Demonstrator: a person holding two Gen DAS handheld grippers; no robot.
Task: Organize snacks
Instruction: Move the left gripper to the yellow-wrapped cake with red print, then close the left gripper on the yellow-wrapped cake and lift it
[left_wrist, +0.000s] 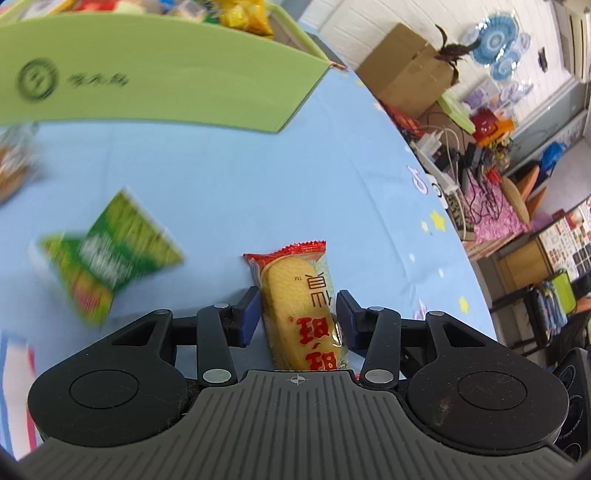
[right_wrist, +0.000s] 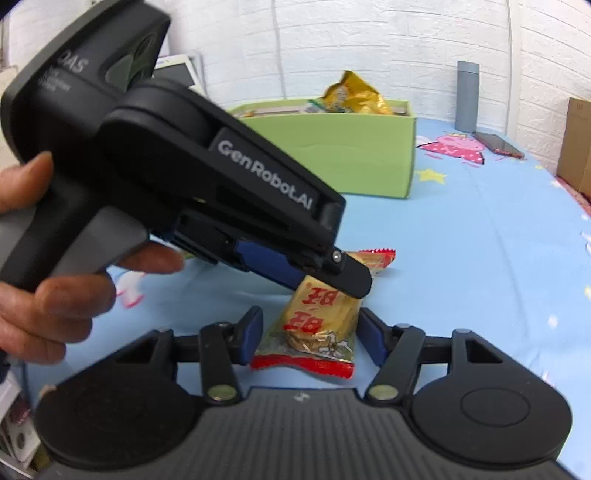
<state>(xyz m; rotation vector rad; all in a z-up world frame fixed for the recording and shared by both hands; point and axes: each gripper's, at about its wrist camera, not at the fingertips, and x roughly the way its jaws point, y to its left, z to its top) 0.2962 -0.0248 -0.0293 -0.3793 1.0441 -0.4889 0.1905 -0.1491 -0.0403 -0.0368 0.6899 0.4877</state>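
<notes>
The left gripper (left_wrist: 299, 317) pinches a glossy yellow rice-cracker packet with crimped red ends (left_wrist: 301, 306) lying on the pale blue printed cloth surface (left_wrist: 229, 184); the right gripper (right_wrist: 310, 332) straddles the packet's other end — pads apart, not pressing. Beyond, a smooth green rectangular box (right_wrist: 354, 155) holds crinkly foil snack bags — a gold one (right_wrist: 352, 96) on top.

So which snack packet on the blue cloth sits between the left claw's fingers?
The yellow rice-cracker packet with red ends. The green packet lies apart to its left, untouched.
</notes>
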